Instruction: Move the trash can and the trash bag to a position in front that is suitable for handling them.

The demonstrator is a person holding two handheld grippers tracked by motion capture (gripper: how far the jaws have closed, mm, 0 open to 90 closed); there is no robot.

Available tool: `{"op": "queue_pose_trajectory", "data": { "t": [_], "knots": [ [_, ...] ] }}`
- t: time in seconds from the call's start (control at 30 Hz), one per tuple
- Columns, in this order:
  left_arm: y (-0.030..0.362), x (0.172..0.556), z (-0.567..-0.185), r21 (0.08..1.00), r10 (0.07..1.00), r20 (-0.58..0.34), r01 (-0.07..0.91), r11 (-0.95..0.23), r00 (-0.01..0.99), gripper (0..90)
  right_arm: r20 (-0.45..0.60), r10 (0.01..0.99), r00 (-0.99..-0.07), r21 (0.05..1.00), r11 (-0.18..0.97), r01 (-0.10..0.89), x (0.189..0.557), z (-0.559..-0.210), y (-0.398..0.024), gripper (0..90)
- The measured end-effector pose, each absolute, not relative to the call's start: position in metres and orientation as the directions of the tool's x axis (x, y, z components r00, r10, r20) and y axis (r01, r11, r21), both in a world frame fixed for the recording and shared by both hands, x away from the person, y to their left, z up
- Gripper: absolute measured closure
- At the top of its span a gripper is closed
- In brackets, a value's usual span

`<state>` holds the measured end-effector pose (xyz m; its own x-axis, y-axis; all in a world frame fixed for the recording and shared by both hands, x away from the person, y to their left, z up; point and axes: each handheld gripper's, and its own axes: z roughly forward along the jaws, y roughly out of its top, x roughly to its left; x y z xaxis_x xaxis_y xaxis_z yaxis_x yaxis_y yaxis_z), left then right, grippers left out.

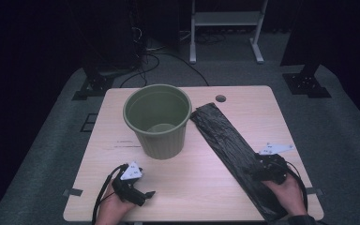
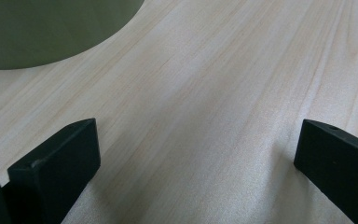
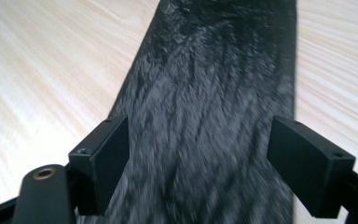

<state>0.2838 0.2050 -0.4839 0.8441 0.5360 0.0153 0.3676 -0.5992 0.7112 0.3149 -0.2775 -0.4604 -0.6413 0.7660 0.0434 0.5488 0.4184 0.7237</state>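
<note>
Jaws on my right gripper [image 3: 198, 163] stand wide apart, straddling the long, flat, crinkled black plastic bag [image 3: 209, 107] without gripping it. My left gripper [image 2: 193, 163] is equally spread over bare light wood tabletop [image 2: 205, 84], holding nothing. From above, the bag lies diagonally on the table's right half, its far end just beside the round olive-green plastic bin [image 1: 157, 121].

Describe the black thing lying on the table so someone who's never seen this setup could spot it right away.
Start at the light wooden table and find the green ribbed bin standing near its far middle. Just right of the bin, a long flat folded black plastic bag runs diagonally down to the near right edge, under the right gripper. It is the only dark, crinkled, shiny strip lying flat there.
</note>
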Motion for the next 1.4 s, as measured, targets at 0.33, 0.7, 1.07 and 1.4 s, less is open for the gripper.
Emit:
{"op": "queue_pose_trajectory", "data": {
  "t": [0.33, 0.7, 1.07, 1.4],
  "knots": [
    [0.205, 0.284, -0.484, 0.711, 0.536, 0.015, 0.368, -0.599, 0.844, 0.0, 0.023, 0.765, -0.644, 0.698, 0.449, 0.558, 0.337, -0.471, -0.256, 17.8],
    [0.205, 0.284, -0.484, 0.711, 0.536, 0.016, 0.368, -0.599, 0.844, 0.0, 0.013, 0.767, -0.641, 0.691, 0.456, 0.560, 0.337, -0.475, -0.261, 47.5],
    [0.205, 0.284, -0.484, 0.711, 0.536, 0.016, 0.368, -0.599, 0.844, 0.0, 0.013, 0.803, -0.595, 0.688, 0.425, 0.588, 0.328, -0.475, -0.289, 48.1],
    [0.205, 0.284, -0.484, 0.711, 0.536, 0.016, 0.367, -0.600, 0.844, 0.0, 0.013, 0.808, -0.590, 0.705, 0.411, 0.578, 0.313, -0.478, -0.310, 43.8]
  ]
}}
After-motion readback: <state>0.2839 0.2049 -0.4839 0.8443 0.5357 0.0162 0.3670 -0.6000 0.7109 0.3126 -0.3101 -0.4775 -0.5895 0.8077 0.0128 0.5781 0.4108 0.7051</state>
